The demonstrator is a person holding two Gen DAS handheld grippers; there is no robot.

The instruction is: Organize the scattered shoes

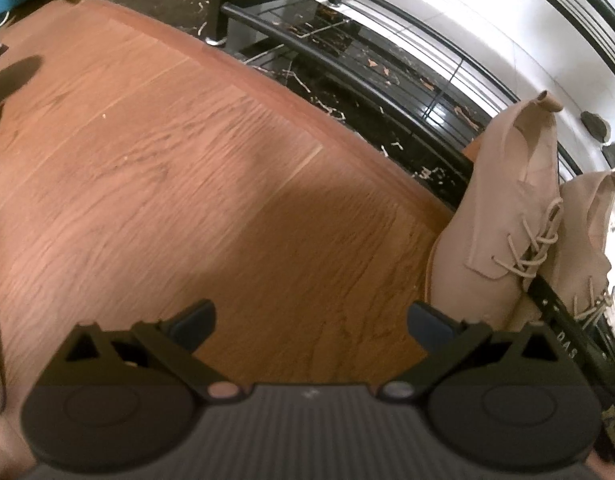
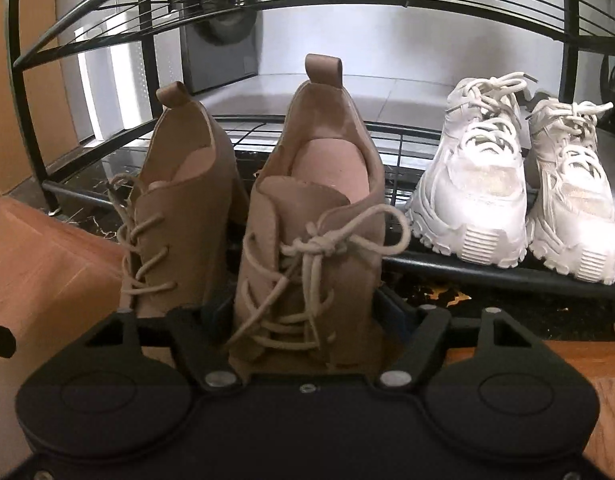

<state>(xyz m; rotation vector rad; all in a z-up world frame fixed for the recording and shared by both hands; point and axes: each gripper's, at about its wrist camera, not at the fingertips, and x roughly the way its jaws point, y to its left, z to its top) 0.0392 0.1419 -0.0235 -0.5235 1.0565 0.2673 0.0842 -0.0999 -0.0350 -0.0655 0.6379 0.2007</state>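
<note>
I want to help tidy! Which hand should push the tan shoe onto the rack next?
The right. Its fingers already sit on both sides of the tan shoe, right at the rack. The left gripper hangs open over bare wood floor.

Wood floor (image 1: 167, 152) left of tan shoes (image 2: 307, 216) lies open; white sneakers (image 2: 475, 184) crowd rack (image 2: 487, 270) rightward.

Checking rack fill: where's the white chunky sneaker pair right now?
In the right wrist view, the white chunky sneaker pair sits on the black metal shoe rack, lowest shelf, right side, toes outward, right of the two tan suede lace-up shoes.
</note>
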